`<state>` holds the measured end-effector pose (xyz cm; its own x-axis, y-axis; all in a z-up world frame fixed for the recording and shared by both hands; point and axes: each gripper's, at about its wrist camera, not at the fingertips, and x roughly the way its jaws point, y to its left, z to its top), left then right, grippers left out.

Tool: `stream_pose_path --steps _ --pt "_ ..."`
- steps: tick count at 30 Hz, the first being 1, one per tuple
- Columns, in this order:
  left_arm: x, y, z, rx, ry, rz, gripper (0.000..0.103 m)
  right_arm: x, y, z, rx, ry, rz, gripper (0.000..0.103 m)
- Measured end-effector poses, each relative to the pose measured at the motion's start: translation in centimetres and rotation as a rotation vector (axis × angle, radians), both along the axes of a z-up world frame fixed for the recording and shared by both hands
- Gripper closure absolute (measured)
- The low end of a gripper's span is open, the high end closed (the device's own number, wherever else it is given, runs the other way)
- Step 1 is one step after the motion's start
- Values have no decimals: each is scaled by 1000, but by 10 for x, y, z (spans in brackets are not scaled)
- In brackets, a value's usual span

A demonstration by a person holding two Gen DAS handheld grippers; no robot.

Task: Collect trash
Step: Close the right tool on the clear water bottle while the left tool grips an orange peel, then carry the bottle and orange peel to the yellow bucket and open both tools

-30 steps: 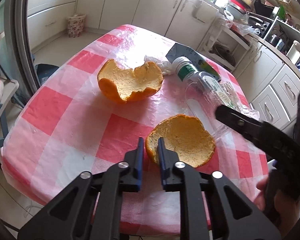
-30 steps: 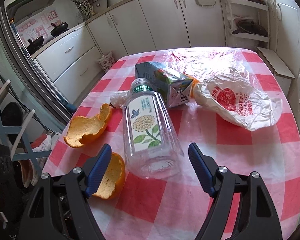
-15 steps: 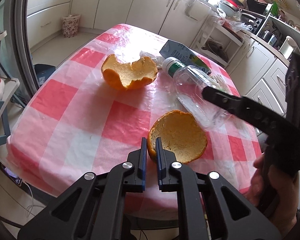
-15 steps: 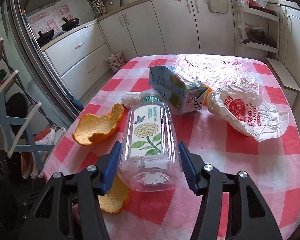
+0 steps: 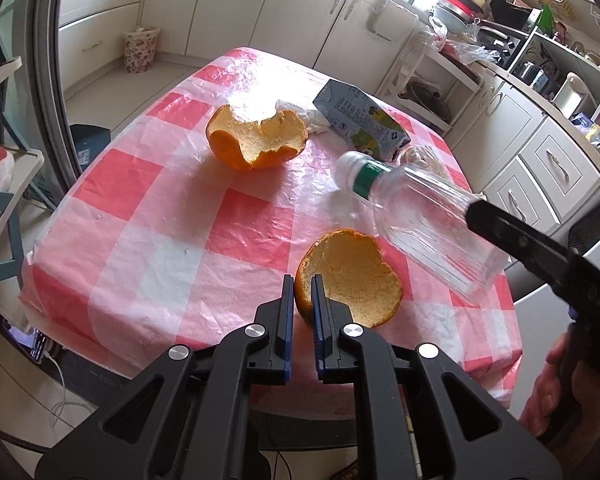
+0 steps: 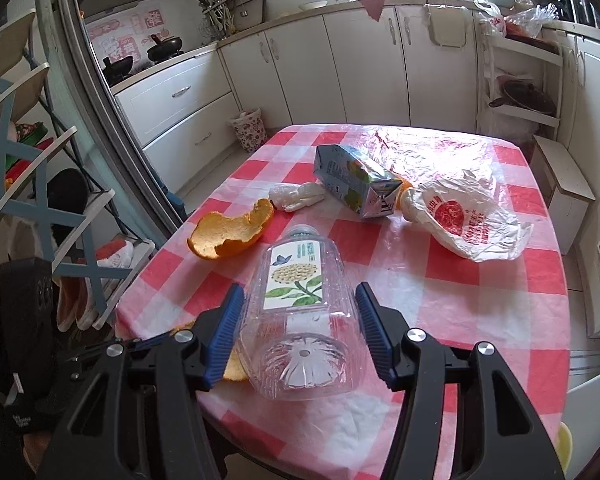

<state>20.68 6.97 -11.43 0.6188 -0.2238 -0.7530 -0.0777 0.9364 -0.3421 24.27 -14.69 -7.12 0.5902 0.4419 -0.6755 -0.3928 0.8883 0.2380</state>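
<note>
A glossy plastic cloth in red and white checks, wrinkled and shining under the window light, covers the worktop (image 5: pixel 148 240). Two orange peel pieces are here, both cup-shaped with a pale pithy inside and ragged torn rims. The near peel (image 5: pixel 350 276) sits at the worktop's front edge, and the left tool (image 5: pixel 300 312) is pinched onto its rim, blue ribbed pads nearly together with the peel wall between them. The far peel (image 5: pixel 256 140) lies toward the worktop's middle, apart from the near peel. One clear ribbed plastic bottle (image 6: pixel 300 312), with a flower label, a green neck band and a white cap, is tilted with its cap end low just beside the near peel; the right tool (image 6: pixel 300 328) is clamped across the bottle's wide base, one pad on each side. Beyond the bottle lies one grey-blue drink carton (image 6: pixel 358 186) on its side. One crumpled white tissue (image 6: pixel 296 196) sits just beside the carton, between it and the far peel. One thin, creased white plastic bag (image 6: pixel 466 220) with red print lies on the carton's other side.
</note>
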Motion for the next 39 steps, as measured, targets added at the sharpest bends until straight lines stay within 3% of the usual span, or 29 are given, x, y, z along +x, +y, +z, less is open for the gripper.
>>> stream_pose_path --steps 4,10,17,23,29,39 --pt "-1 1 -3 -5 12 4 95 -8 -6 -7 -56 6 0 47" --pt "1 -3 -8 -4 30 1 95 -5 -13 -38 -99 91 -14 47" --pt "3 -10 -8 -19 27 -17 95 -14 -14 -32 -98 45 -21 48" --pt "-2 -12 0 -71 14 -32 96 -34 -23 -11 -184 -49 -25 48" --pt "-8 -20 7 -108 6 -59 96 -50 -57 -7 -227 -61 -79 48" --pt "-18 -62 16 -123 5 -147 96 -84 -140 -6 -215 -46 -262 48"
